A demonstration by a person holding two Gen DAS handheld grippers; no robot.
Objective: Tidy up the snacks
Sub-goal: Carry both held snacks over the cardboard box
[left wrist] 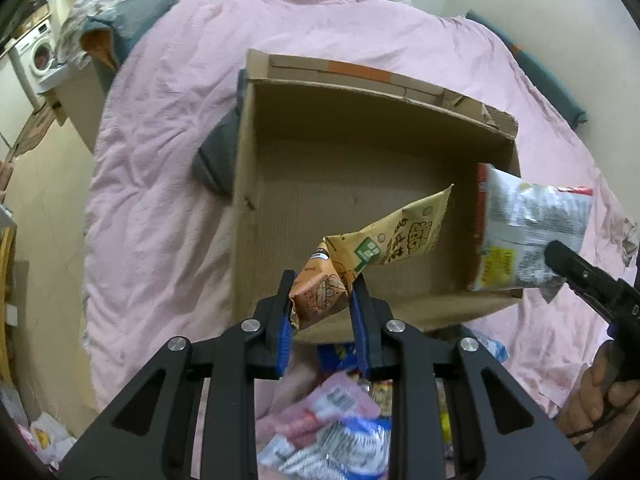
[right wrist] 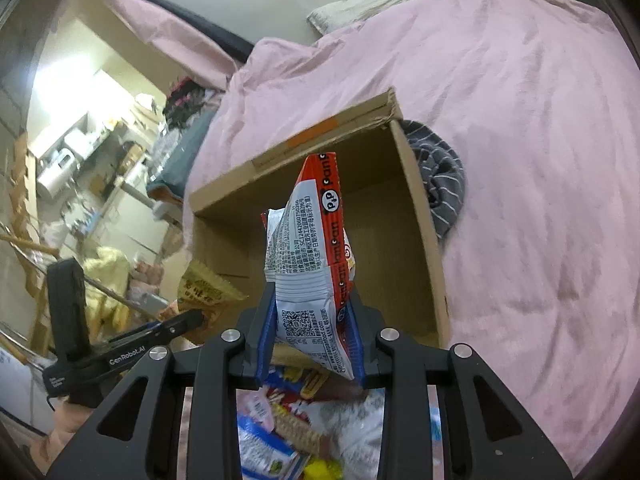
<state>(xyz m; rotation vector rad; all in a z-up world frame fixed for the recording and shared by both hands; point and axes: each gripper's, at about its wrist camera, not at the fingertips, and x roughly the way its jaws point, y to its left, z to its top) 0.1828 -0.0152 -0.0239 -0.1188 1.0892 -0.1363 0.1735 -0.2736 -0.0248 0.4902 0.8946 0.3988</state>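
An open cardboard box (left wrist: 280, 120) stands on the pink bedspread; its inside looks bare. My left gripper (left wrist: 325, 296) is shut on a tan and orange snack bag (left wrist: 384, 240) and holds it over the box's near edge. My right gripper (right wrist: 314, 320) is shut on a red and white snack bag (right wrist: 308, 248) and holds it upright over the box (right wrist: 416, 184). In the left wrist view that bag (left wrist: 528, 228) hangs at the box's right wall, with the right gripper (left wrist: 560, 256) beside it. The left gripper (right wrist: 188, 320) and tan bag (right wrist: 204, 288) show at the left of the right wrist view.
A pile of loose snack packets (left wrist: 332, 432) lies on the bed below both grippers, also in the right wrist view (right wrist: 296, 428). A grey striped cloth (right wrist: 440, 176) lies against the box's far side. Pink bedspread (left wrist: 168, 128) surrounds the box. The floor and a washing machine (left wrist: 38, 54) are at left.
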